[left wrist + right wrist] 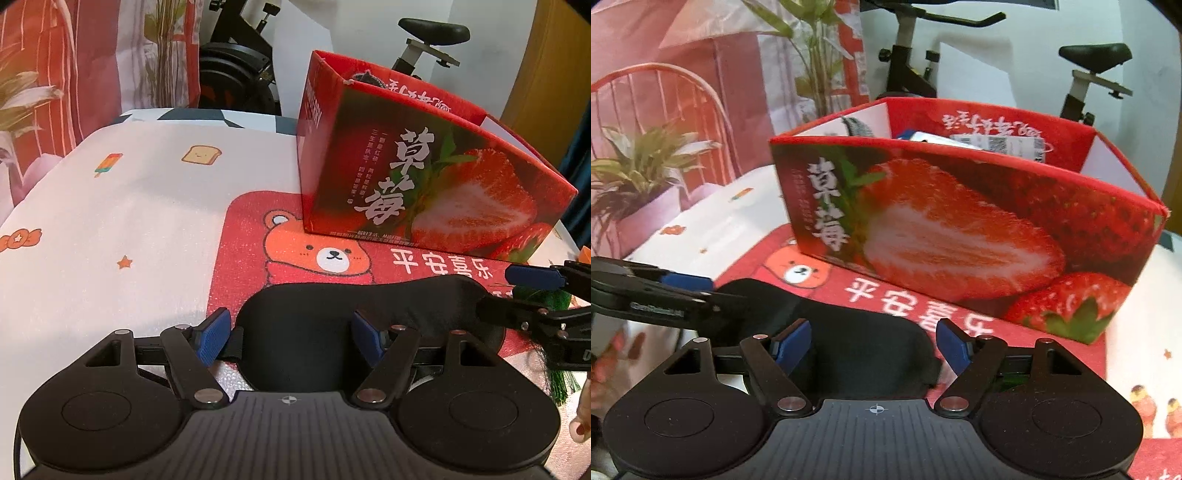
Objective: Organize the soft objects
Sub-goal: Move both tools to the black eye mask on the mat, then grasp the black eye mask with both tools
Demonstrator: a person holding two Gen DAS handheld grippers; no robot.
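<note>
While both grippers' fingers (214, 338) stand spread over a black eye mask (332, 314), a strawberry box (424, 177) sits on the bear mat (251, 221) before an exercise bike (912, 55)

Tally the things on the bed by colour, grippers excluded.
Black: 1, soft black fabric eye mask
Red: 2, red strawberry-print cardboard box and red bear-print foam mat
Green: 1, green tufted thing, mostly hidden by the right gripper
Total: 4

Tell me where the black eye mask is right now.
The black eye mask lies on the red bear mat, just in front of the strawberry box, low in both wrist views with both open grippers straddling its ends.
</note>
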